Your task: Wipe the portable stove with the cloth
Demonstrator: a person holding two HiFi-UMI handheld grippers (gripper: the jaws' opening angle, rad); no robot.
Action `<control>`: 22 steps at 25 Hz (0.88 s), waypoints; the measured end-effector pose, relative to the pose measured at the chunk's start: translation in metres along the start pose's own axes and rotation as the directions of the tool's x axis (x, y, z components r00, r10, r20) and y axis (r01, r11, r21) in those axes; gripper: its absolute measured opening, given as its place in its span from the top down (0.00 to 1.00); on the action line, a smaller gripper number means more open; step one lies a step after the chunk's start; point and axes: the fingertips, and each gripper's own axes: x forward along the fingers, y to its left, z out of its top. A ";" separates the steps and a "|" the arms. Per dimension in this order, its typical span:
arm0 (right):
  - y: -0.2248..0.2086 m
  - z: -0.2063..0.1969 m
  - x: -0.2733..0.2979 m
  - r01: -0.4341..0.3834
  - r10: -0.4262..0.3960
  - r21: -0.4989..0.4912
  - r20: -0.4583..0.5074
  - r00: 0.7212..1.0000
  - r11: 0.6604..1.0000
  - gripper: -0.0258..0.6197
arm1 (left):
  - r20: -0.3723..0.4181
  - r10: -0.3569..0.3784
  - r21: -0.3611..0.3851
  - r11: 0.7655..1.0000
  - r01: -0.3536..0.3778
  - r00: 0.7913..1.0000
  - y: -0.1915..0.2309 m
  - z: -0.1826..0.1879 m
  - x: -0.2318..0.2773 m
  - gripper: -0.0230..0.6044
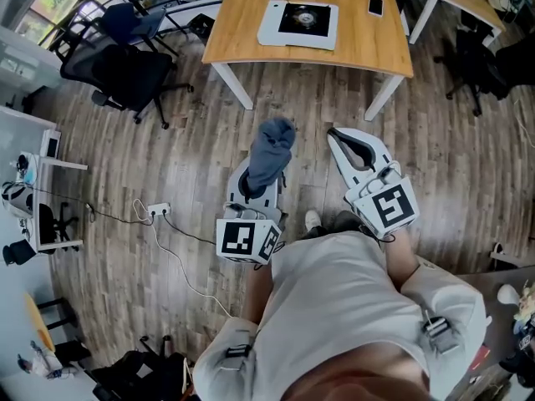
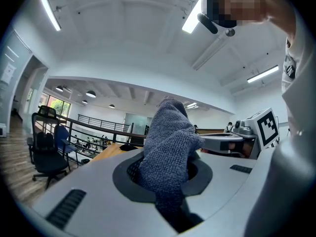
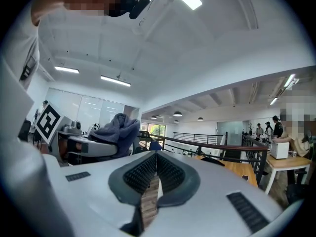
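Both tongs are closed: left gripper (image 1: 255, 190) on the bunched middle of the soft, light cloth (image 1: 272, 150), right gripper (image 1: 333, 133) on nothing, far from what seems the portable stove (image 1: 298, 22) on the table (image 1: 368, 44).

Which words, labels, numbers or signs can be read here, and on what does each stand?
No word or number can be read.
On the left marker cube and the right marker cube: black-and-white square patterns only, no letters.
On the portable stove: any print is too small to read.
On the cloth: no label shows.
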 end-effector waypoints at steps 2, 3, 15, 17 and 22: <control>-0.001 0.000 0.009 0.003 -0.003 -0.007 -0.003 1.000 1.000 0.93 | 0.002 -0.004 -0.004 1.000 0.004 1.000 0.009 0.001 0.006 0.84; -0.002 0.000 0.013 0.004 -0.004 -0.003 -0.005 1.000 1.000 0.93 | 0.004 -0.005 -0.007 1.000 0.005 1.000 0.012 0.002 0.009 0.84; -0.041 -0.006 0.054 0.031 -0.031 0.008 -0.027 0.999 0.999 0.93 | -0.006 -0.024 -0.011 1.000 0.024 1.000 0.038 0.004 0.061 0.84; -0.051 -0.005 0.062 0.029 -0.028 0.012 -0.014 0.999 1.000 0.93 | -0.008 -0.022 -0.006 1.000 0.021 1.000 0.042 0.006 0.073 0.84; -0.080 0.000 0.090 0.022 -0.022 0.016 0.024 0.999 1.000 0.93 | -0.009 -0.006 0.007 1.000 0.006 1.000 0.056 0.013 0.107 0.84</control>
